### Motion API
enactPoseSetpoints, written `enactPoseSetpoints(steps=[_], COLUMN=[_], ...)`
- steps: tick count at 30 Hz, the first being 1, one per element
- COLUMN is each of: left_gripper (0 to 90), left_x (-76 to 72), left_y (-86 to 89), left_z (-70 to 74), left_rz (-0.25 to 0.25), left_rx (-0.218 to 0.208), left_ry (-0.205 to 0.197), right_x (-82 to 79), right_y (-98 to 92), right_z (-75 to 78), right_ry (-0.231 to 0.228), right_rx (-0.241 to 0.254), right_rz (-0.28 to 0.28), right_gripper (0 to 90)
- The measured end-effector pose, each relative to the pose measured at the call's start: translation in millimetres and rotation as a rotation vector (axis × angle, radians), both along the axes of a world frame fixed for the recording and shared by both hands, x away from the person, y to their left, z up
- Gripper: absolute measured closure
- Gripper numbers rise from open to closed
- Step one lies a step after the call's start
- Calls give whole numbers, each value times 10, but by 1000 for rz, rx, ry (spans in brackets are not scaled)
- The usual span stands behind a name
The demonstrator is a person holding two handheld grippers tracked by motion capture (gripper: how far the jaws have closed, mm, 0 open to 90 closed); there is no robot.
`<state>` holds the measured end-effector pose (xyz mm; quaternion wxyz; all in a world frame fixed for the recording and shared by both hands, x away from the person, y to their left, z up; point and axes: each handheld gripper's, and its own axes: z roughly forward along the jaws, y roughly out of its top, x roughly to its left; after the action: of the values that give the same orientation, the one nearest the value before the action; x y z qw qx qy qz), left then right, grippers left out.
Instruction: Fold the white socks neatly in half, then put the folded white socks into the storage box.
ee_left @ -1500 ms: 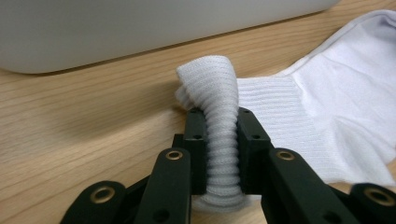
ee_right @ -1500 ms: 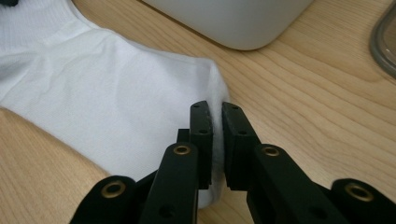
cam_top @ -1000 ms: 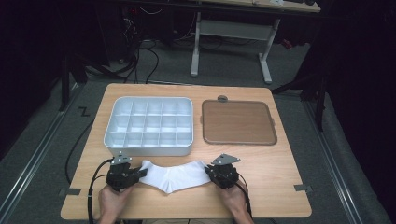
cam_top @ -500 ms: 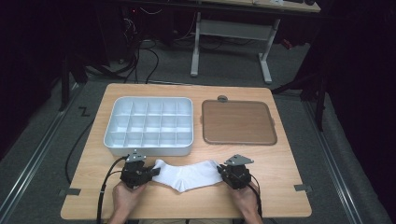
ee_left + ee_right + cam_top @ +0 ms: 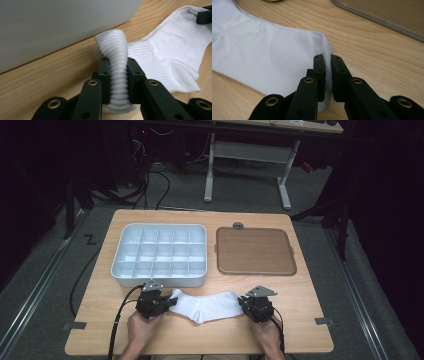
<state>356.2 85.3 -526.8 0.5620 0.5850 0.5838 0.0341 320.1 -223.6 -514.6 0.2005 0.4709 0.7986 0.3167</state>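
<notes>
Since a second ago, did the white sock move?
Yes. The white sock, pinched by the left claw and right claw, has slid rightward along the table's near edge, compared with the compartment tray.

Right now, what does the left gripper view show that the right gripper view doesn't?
Left gripper view alone: the ribbed cuff of the white sock pinched between the left gripper jaws, with the grey wall of the compartment tray close behind.

Right gripper view alone: the sock's smooth toe end clamped in the right gripper jaws, and an edge of the brown lid.

Both: the same sock lying on the wooden table.
</notes>
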Motion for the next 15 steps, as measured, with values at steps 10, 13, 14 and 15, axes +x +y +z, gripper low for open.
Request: enactPoseSetpoints(steps=[10, 13, 14, 15], left_gripper=[685, 581, 547, 514], left_x=[-33, -62, -64, -66], left_y=[-12, 44, 69, 92], left_z=[33, 112, 134, 149], left_rz=[21, 55, 64, 74], left_rx=[28, 20, 21, 25], left_ry=[-49, -79, -74, -75], right_x=[28, 8, -7, -20], right_y=[-25, -77, -95, -104], right_z=[-46, 9, 42, 80], right_ry=[11, -18, -32, -46], right_rx=[7, 43, 62, 74], right_rz=[-14, -57, -67, -69], right_gripper=[742, 645, 626, 613])
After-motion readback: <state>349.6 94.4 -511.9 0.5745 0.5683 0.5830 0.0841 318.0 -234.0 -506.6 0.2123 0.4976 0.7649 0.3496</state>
